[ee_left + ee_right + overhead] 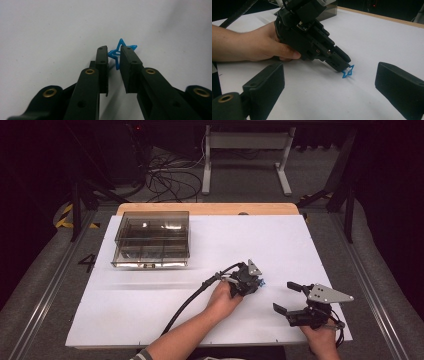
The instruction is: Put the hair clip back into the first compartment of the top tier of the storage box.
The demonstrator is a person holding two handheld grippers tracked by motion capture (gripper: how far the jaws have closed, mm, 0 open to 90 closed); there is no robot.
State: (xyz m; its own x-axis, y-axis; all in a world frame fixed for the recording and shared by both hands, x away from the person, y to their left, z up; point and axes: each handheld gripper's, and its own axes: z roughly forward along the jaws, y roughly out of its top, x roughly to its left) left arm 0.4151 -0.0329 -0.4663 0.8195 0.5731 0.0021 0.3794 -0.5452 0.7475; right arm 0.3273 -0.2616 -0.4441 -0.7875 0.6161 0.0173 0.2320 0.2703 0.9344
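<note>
The left gripper (114, 53) is clamped on the blue star clip (117, 52) — pickup under way, lift left; the clear organizer box (152, 240) sits at ten o'clock, right gripper (287, 296) open.

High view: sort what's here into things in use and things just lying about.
In use:
- blue star-shaped clip, pinched between the left gripper's jaws
- white table sheet it lies on

Lying about:
- clear compartment box, far left
- right gripper, open, holding nothing
- cables on the floor
</note>
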